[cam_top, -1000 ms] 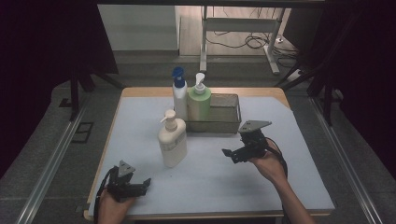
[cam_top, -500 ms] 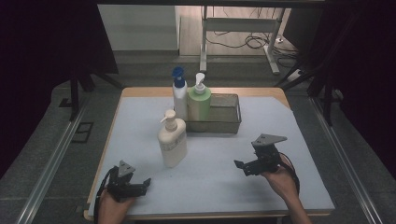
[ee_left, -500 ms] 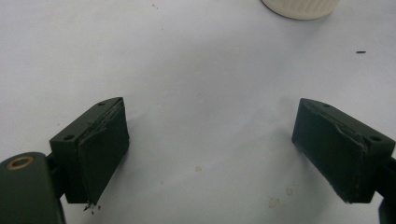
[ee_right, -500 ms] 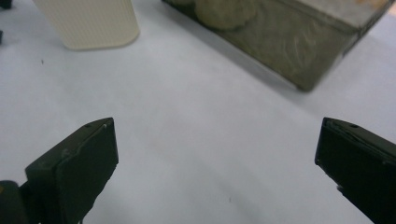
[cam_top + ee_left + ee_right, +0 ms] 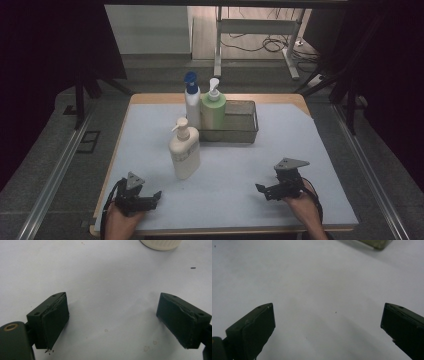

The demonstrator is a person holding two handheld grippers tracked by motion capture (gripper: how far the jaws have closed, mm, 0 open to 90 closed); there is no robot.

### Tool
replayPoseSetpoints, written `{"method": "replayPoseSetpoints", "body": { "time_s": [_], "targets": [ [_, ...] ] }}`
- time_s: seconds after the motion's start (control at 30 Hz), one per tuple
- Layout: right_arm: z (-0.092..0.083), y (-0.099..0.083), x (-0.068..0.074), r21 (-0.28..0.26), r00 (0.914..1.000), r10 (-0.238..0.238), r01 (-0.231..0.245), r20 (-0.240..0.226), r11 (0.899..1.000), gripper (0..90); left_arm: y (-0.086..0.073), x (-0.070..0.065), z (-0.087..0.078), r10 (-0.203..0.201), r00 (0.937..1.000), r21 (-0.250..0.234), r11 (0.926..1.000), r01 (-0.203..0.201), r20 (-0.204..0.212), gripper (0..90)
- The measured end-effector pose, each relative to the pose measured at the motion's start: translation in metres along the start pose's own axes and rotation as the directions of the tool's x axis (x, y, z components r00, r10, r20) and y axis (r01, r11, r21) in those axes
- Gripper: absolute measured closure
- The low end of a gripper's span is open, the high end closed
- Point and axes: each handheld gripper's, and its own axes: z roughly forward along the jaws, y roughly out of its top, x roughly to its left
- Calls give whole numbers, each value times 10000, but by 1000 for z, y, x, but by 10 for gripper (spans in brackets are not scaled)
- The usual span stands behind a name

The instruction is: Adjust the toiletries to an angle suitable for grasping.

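- The table [image 5: 300,150], under a pale cover, held a mesh basket [image 5: 240,131] at the back.
- A cream pump bottle [image 5: 184,152] stood upright in front of the basket, nearest the grippers but well apart from both.
- A green bottle [image 5: 213,111] stood in the basket's left end; a blue-capped one [image 5: 192,104] stood just beside it.
- The right gripper [image 5: 261,189] rested near the front edge, jaws spread wide, empty.
- The left gripper [image 5: 156,196] rested at the front left, jaws apart, holding nothing.
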Motion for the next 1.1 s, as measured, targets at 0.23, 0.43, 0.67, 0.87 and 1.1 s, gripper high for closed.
{"method": "replayPoseSetpoints", "body": {
  "time_s": [0.23, 0.43, 0.67, 0.87, 1.1],
  "targets": [
    [11, -15, -3, 277, 9998, 189, -191, 91, 9994, 0, 1, 0, 0, 12, 10000, 38, 10000, -12, -2, 107],
    [14, -19, -2, 407, 9995, -43, 30, 326, 9992, 0, 2, 0, -1, 26, 10000, 52, 10000, -26, 43, 124],
    [15, -20, 0, 436, 9989, -177, 159, 423, 9989, 0, 8, 1, -8, 36, 9996, -322, 9995, -26, 290, 326],
    [15, -20, 0, 424, 9990, -174, 156, 419, 9990, 0, 17, 3, -7, 22, 9965, -329, 9995, 6, 841, 573],
    [15, -20, 0, 415, 9989, -183, 164, 441, 9990, 0, 28, 1, 3, 423, 9932, 39, 9991, -430, 1089, 826]
  ]
}}
